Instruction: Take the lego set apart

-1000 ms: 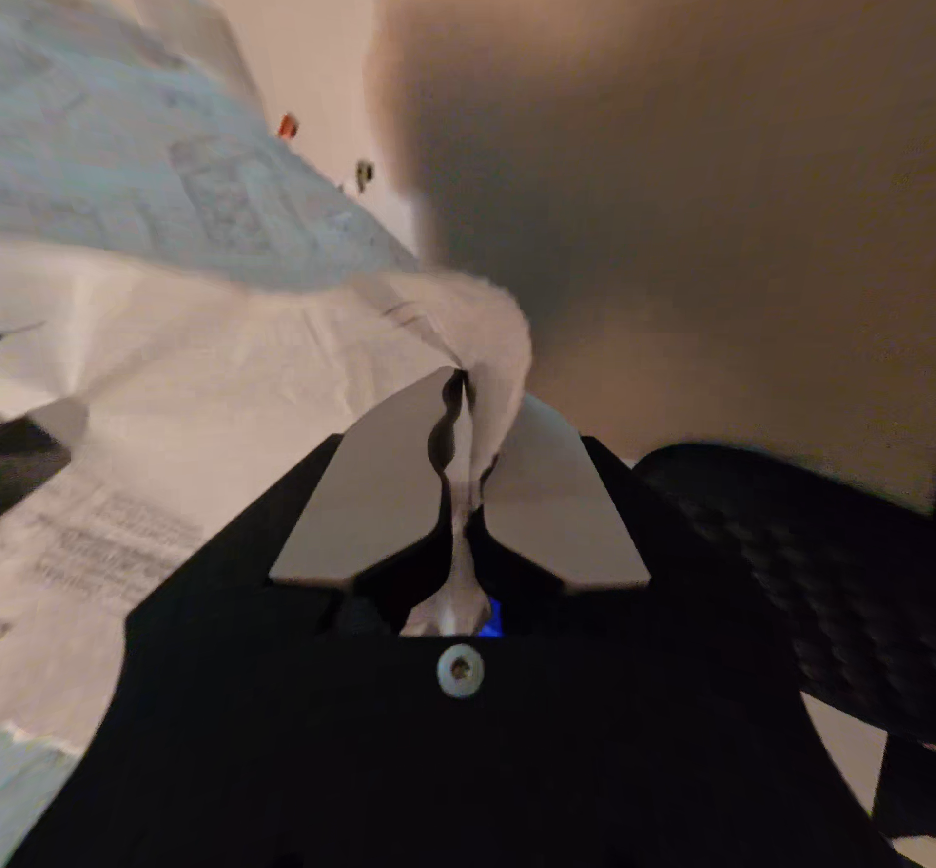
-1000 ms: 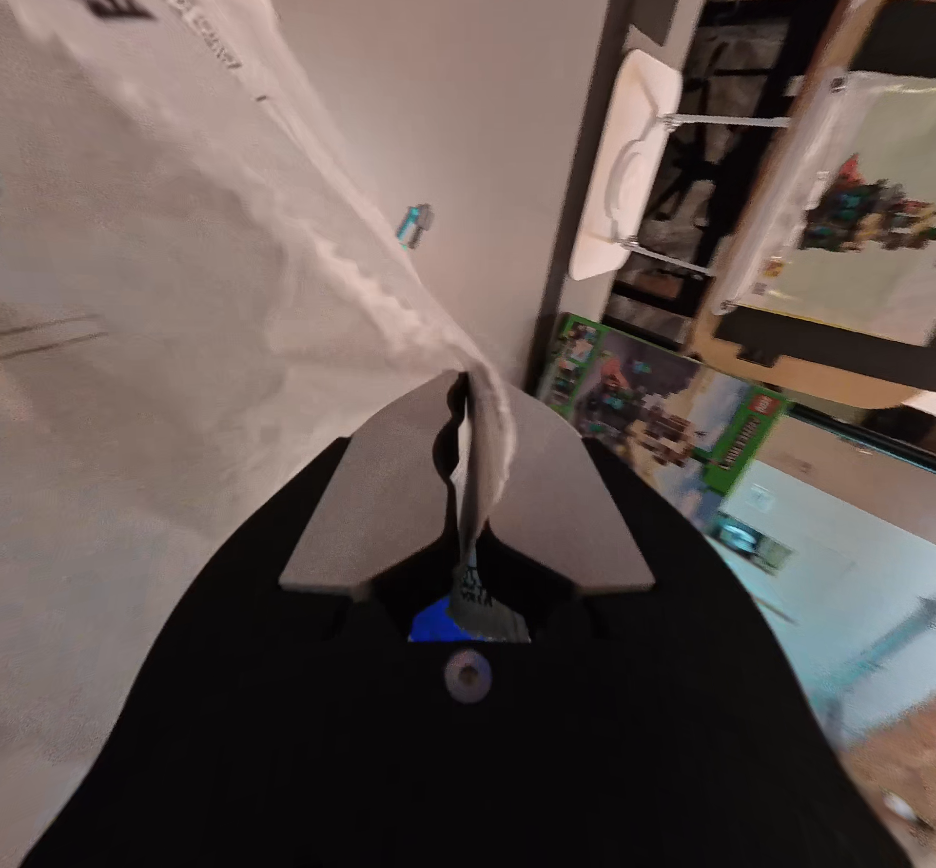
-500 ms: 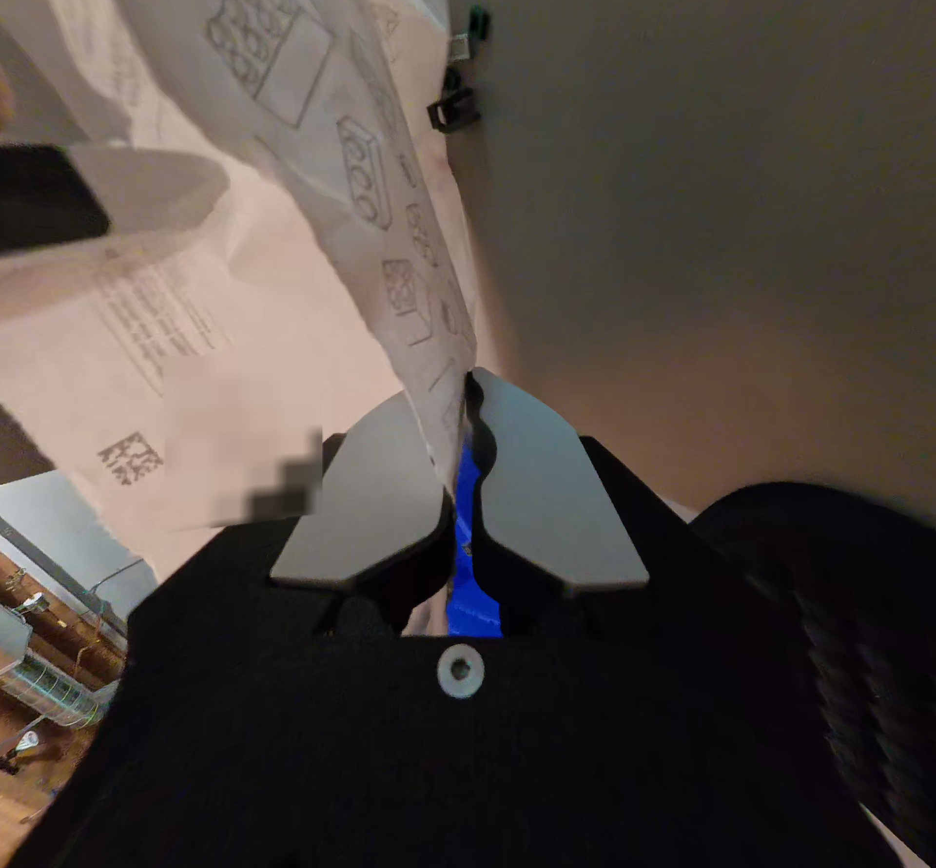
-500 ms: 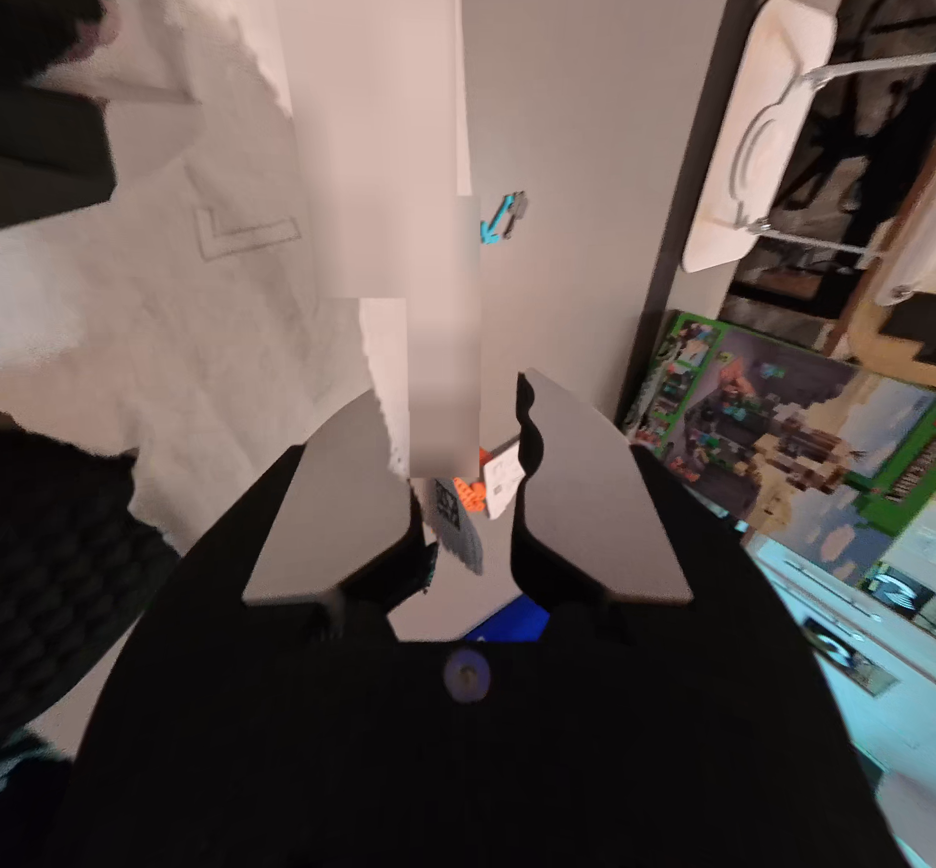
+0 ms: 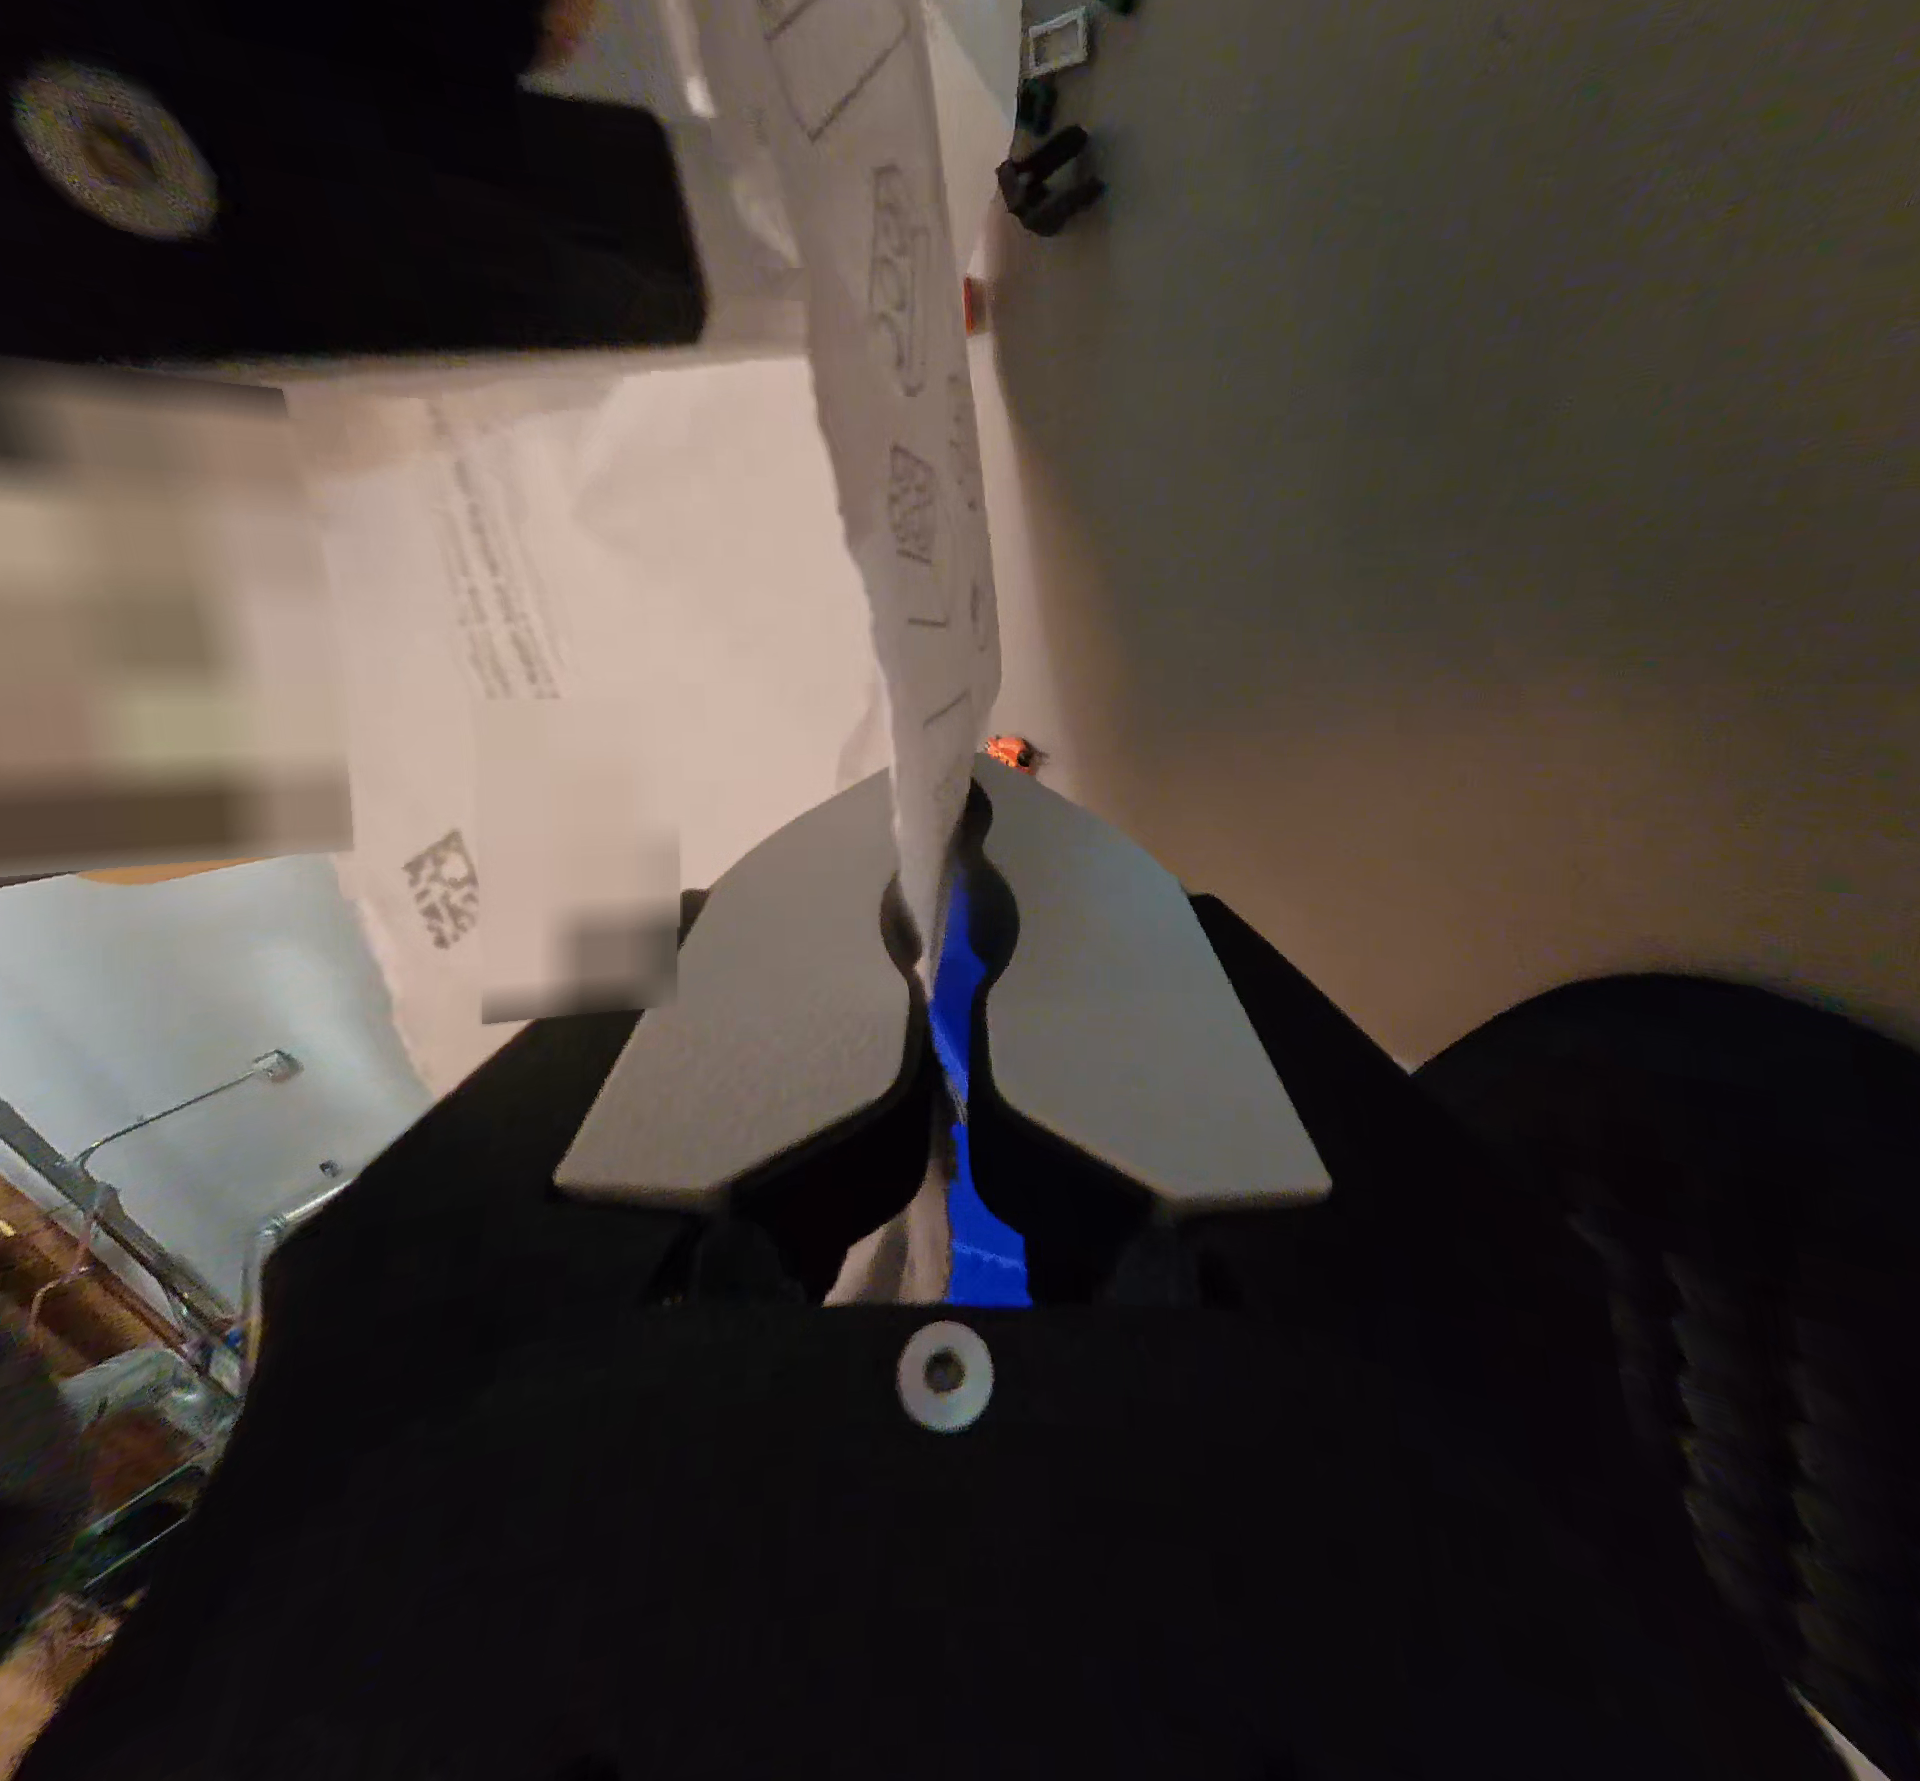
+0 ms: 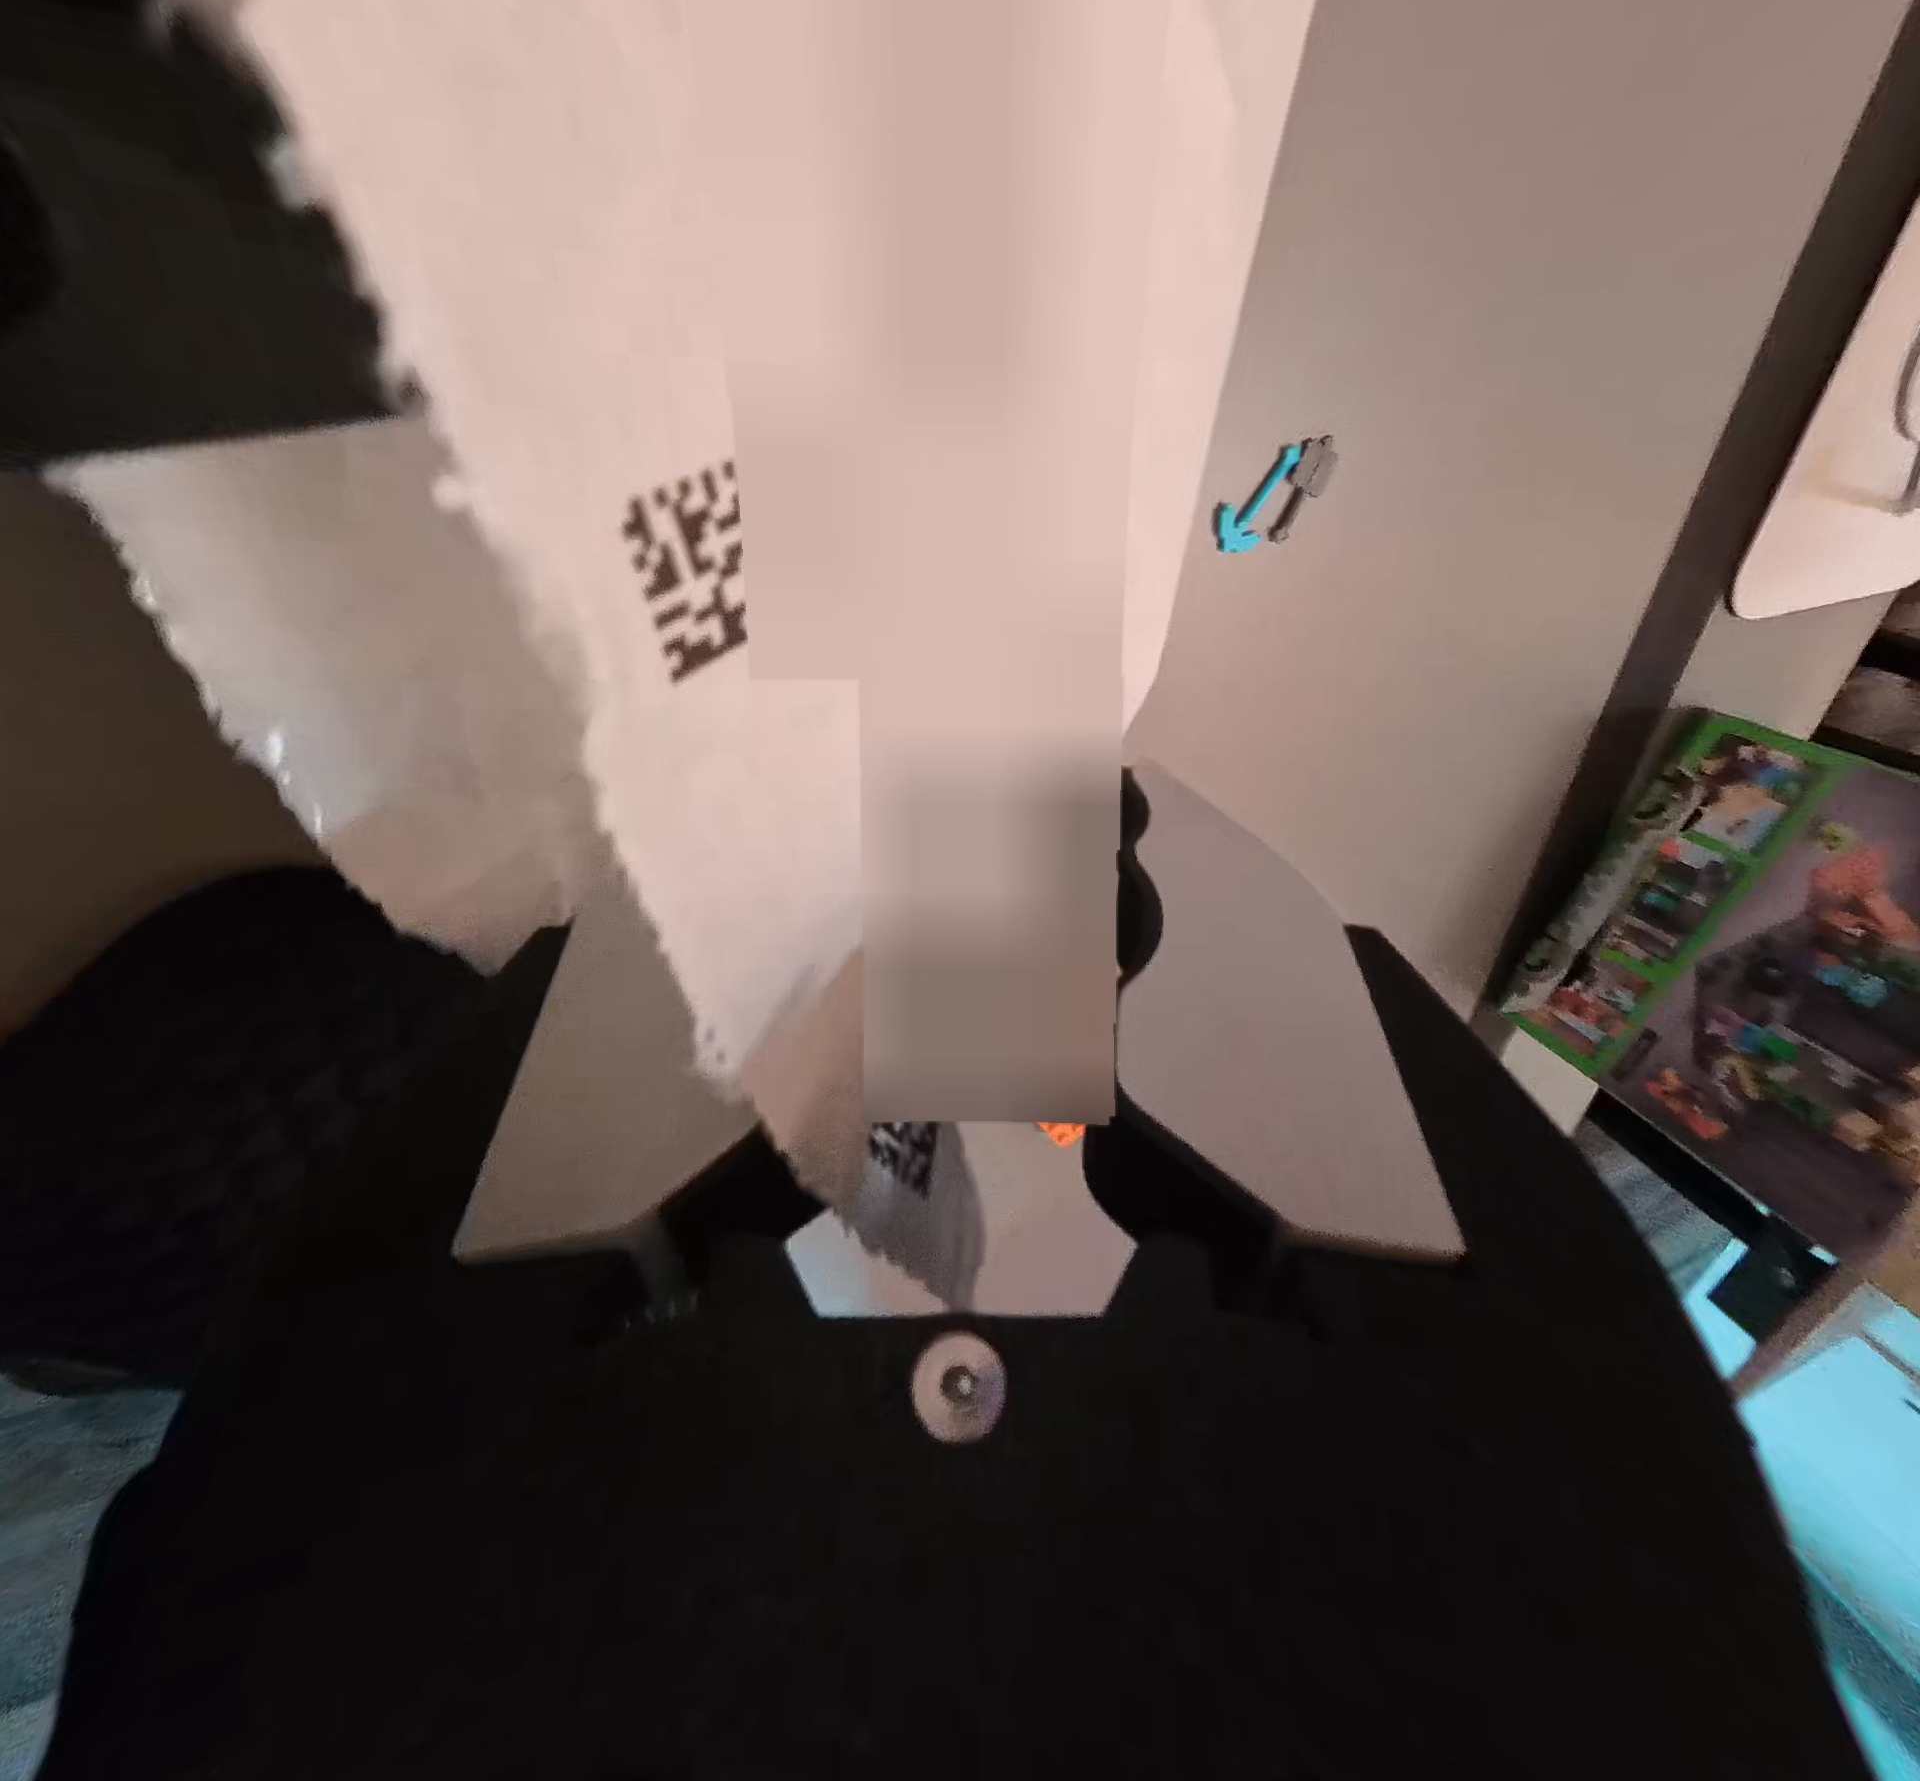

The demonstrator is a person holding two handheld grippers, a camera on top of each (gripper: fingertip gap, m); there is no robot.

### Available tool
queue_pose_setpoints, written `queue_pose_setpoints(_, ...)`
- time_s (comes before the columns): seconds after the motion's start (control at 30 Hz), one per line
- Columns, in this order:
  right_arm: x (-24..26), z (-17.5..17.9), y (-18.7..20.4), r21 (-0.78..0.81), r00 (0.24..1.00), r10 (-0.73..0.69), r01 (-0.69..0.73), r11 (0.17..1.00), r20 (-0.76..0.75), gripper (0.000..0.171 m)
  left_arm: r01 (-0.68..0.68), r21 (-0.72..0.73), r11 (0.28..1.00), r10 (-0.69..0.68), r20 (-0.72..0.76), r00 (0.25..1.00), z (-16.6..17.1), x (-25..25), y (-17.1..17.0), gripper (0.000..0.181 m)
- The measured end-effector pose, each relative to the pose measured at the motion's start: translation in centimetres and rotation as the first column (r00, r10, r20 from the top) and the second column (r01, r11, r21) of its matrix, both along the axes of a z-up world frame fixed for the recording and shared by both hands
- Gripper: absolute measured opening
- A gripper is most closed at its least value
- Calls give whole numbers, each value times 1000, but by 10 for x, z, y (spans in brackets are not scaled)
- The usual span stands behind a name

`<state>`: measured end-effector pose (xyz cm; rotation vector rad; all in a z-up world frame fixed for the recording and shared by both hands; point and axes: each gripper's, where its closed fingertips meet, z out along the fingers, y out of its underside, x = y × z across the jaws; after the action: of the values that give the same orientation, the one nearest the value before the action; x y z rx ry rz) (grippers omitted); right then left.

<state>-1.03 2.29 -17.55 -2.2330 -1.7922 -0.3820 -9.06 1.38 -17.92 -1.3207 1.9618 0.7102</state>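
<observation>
Firmly pinched: crinkled white paper bag (image 5: 925, 526) in left gripper (image 5: 940, 884).
Right gripper (image 6: 852, 910) spread wide around bag's serrated torn edge; loose lego bits (image 5: 1049, 173) on smooth table at one o'clock.

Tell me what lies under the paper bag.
Beneath the paper bag, held by the left gripper, the table shows loose lego pieces by its edge; anything directly under it is covered.
</observation>
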Motion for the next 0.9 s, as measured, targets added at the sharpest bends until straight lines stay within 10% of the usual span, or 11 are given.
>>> queue_pose_setpoints(0.23,11,8,27,200,996,24,-42,979,89,0,19,-39,999,-19,5,1000,-1,5,-6,0)
queue_pose_setpoints(0.77,-3,22,21,96,990,-139,138,986,0,0,-111,4,994,109,148,983,6,41,-9,30)
queue_pose_setpoints(0.9,-1,33,24,139,992,-122,123,983,-12,0,-53,27,998,50,104,993,-7,48,-6,0)
